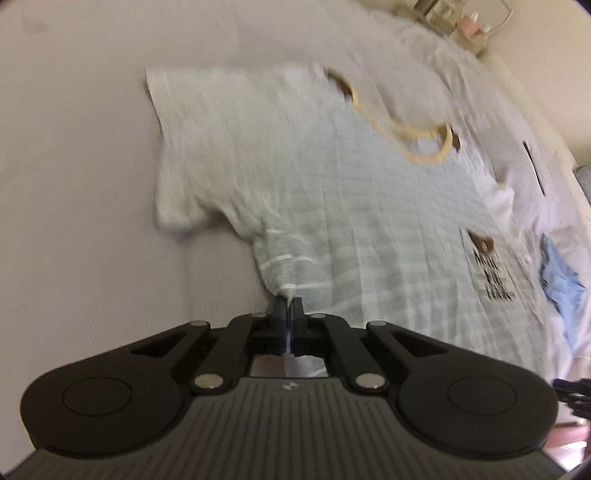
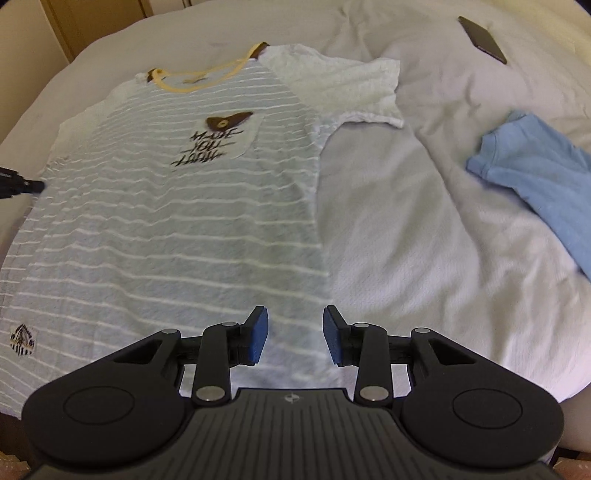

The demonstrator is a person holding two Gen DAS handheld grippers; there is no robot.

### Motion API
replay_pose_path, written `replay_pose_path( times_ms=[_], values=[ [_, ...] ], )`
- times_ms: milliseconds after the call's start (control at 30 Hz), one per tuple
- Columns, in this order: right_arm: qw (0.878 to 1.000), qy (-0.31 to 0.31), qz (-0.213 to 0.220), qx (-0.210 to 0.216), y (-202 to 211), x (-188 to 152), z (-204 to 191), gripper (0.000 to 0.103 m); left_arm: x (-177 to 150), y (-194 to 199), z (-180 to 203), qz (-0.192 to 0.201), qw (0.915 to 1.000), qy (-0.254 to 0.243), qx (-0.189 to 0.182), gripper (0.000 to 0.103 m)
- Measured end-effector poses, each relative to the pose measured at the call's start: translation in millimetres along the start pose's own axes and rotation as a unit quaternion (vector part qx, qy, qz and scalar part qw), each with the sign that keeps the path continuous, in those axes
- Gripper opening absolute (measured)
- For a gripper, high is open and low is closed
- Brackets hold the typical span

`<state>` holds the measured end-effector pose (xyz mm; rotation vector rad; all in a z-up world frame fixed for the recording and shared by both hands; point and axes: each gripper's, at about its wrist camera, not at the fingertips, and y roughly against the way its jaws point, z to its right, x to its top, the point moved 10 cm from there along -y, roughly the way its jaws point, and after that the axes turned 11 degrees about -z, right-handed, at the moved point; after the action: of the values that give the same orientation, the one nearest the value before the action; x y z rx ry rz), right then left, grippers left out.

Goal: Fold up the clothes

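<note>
1. Left tool (image 1: pixel 288 306): jaws pressed together, pinching a fold at the side edge of the striped T-shirt (image 1: pixel 362 206), below its sleeve.
2. Right tool (image 2: pixel 294 338): jaws spread, holding nothing; blue pads (image 2: pixel 258 338) exposed. It hovers over the shirt's right edge near the hem.
3. Striped T-shirt: lies flat and face up on the bed (image 2: pixel 388 236), directly ahead of the right tool, extending forward and to its left. Body is pale with thin white stripes; sleeves are white.
4. Yellow collar (image 2: pixel 207 75): at the far end of the shirt, ahead of the right tool.
5. Chest pocket (image 2: pixel 225 136): carries a brown patch with dark lettering beneath; lettering not legible.
6. Small hem label (image 2: pixel 23 341): at the shirt's lower corner, far left of the right tool.
7. Blue garment (image 2: pixel 539 181): crumpled on the bed, ahead and to the right of the right tool, well apart from the shirt.
8. Phone (image 2: pixel 482 35): dark, flat on the bed, far ahead and right of the right tool.
</note>
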<state>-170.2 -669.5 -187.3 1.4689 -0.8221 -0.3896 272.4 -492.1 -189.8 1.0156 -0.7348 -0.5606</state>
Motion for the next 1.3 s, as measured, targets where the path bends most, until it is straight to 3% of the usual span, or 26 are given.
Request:
replay_pose_path(
  times_ms=[100, 200, 300, 533, 800, 1033, 1067, 1133, 1233, 1300],
  values=[
    [1.0, 0.0, -0.001, 0.001, -0.3, 6.7, 6.0, 0.036, 6.9, 12.0, -17.5, 0.019, 0.9996, 0.022, 0.009, 0.0],
    [1.0, 0.002, -0.004, 0.005, -4.4, 9.9, 4.7, 0.036, -0.1, 6.9, -22.3, -0.002, 0.9996, 0.017, 0.021, 0.002],
    [1.0, 0.003, -0.006, 0.016, -8.2, 9.0, -2.3, 0.036, -7.8, 14.4, -28.5, 0.006, 0.9992, 0.037, 0.011, 0.012],
    [0.999, -0.002, -0.004, 0.041, -20.2, 15.8, -11.3, 0.038, -43.1, 21.7, -10.1, -0.012, 0.9999, -0.004, 0.01, 0.018],
    [0.99, -0.084, 0.054, 0.095, -32.5, 97.4, 31.4, 0.041, -55.9, 26.7, 35.6, -0.014, 0.998, -0.059, 0.019, 0.021],
    [0.967, -0.181, 0.083, 0.157, -79.1, 183.6, 80.4, 0.041, -83.6, 4.7, 88.8, -0.036, 0.9938, -0.104, 0.013, 0.022],
    [0.964, -0.192, 0.075, 0.169, -86.9, 190.1, 83.1, 0.032, -87.5, 1.4, 94.3, -0.038, 0.9935, -0.107, 0.013, 0.022],
    [0.965, -0.188, 0.071, 0.168, -93.3, 203.7, 88.4, 0.001, -92.7, -3.9, 106.3, -0.041, 0.9925, -0.115, 0.014, 0.022],
    [0.978, -0.14, 0.101, 0.119, -80.4, 224.3, 99.6, 0.0, -96.2, -7.8, 130.0, -0.041, 0.9896, -0.138, 0.001, 0.022],
    [0.98, -0.129, 0.093, 0.12, -83.0, 226.8, 100.9, 0.001, -98.8, -12.1, 150.6, -0.045, 0.9848, -0.167, -0.007, 0.022]
  ],
)
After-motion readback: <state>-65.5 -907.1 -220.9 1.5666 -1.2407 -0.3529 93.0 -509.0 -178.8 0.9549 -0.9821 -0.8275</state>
